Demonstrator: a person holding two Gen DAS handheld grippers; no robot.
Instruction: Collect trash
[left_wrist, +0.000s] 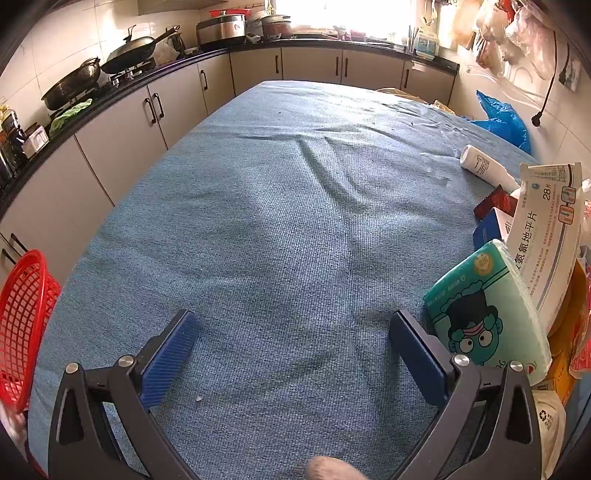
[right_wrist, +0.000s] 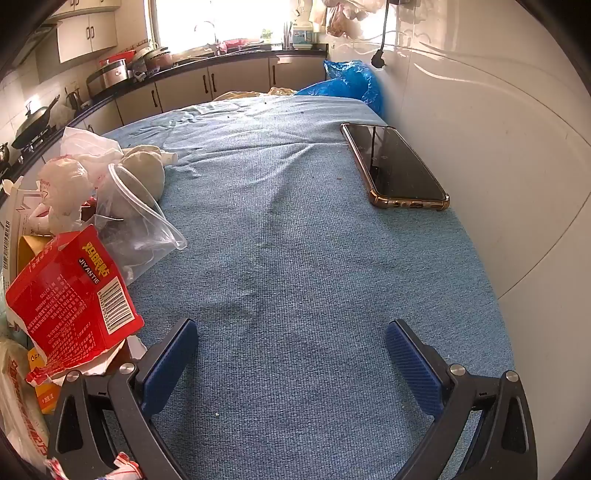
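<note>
a: two grippers, left gripper (left_wrist: 293, 354) and right gripper (right_wrist: 291, 363), both spread wide over the blue cloth (left_wrist: 280, 221), gripping nothing.

b: trash pile between them: one green tissue pack (left_wrist: 484, 314) touching the left gripper's right finger, one white medicine box (left_wrist: 550, 236), one white tube (left_wrist: 487, 168) further ahead.

a: left of the right gripper, one red box (right_wrist: 70, 291), one clear bag (right_wrist: 140, 221). one phone (right_wrist: 395, 166) ahead to the right.

b: one red basket (left_wrist: 22, 325) left of the left gripper.
</note>
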